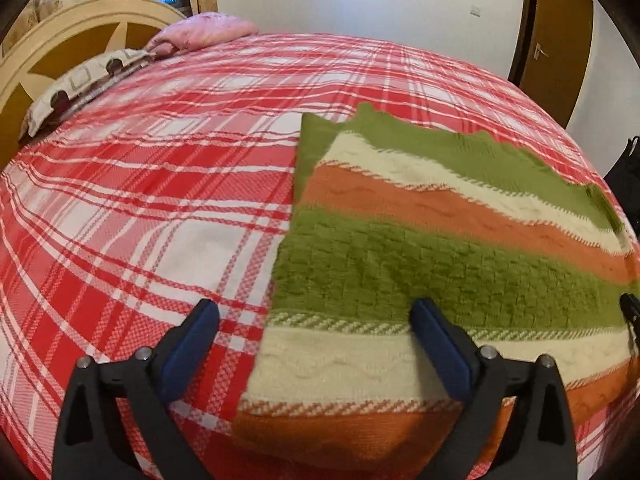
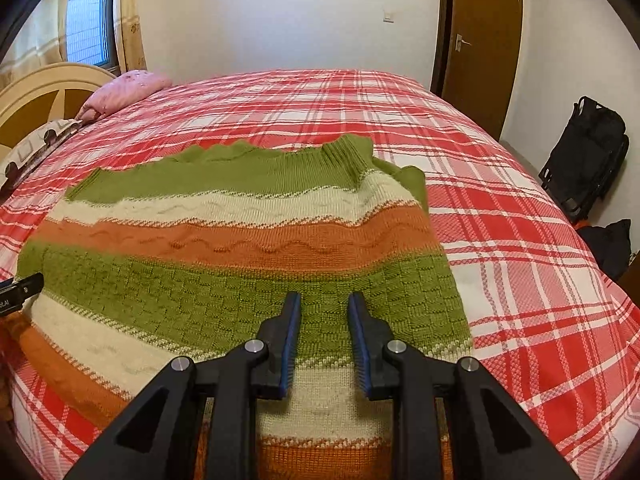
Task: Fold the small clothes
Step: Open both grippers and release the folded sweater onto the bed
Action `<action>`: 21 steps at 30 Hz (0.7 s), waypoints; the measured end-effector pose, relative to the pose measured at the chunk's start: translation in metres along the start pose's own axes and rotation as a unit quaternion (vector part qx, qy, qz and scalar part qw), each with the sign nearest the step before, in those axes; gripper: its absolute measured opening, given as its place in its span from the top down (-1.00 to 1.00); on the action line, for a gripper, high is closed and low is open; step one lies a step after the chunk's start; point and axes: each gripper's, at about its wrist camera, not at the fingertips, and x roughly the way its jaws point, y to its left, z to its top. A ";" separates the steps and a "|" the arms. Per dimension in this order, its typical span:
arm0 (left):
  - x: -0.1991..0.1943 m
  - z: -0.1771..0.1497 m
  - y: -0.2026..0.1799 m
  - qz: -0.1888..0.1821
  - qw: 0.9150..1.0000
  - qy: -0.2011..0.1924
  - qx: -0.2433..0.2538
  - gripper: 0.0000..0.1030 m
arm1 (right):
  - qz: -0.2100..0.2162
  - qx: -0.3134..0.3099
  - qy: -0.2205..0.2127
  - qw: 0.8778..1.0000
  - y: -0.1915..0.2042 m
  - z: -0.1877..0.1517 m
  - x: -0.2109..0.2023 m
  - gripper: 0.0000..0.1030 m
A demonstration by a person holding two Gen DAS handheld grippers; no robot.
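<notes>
Striped sweater point(image 2: 240, 264) flat on the plaid bed point(image 1: 140, 200). Soft, thick, floppy knit; best pinched at an edge or corner. Left gripper point(image 1: 316, 316) spread wide over the side edge, nothing pinched. Right gripper point(image 2: 324, 306) a little apart, empty. Sleeves hidden; near hem cut off.
</notes>
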 end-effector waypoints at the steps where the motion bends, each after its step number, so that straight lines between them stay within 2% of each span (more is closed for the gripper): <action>1: 0.000 -0.001 0.000 0.003 1.000 -0.002 0.001 -0.96 | -0.003 -0.002 -0.001 1.000 0.001 0.000 0.000 0.50; 15: 0.000 -0.002 0.006 -0.001 1.000 -0.001 -0.009 -1.00 | -0.041 -0.030 -0.003 0.999 0.011 -0.001 -0.001 0.42; 19: 0.000 -0.001 0.007 -0.002 1.000 0.000 -0.009 -1.00 | -0.044 -0.034 0.020 0.998 0.012 0.004 0.000 0.40; 21: 0.000 -0.001 0.007 -0.003 1.000 0.000 -0.010 -1.00 | -0.054 -0.017 0.034 0.998 0.013 0.009 -0.008 0.40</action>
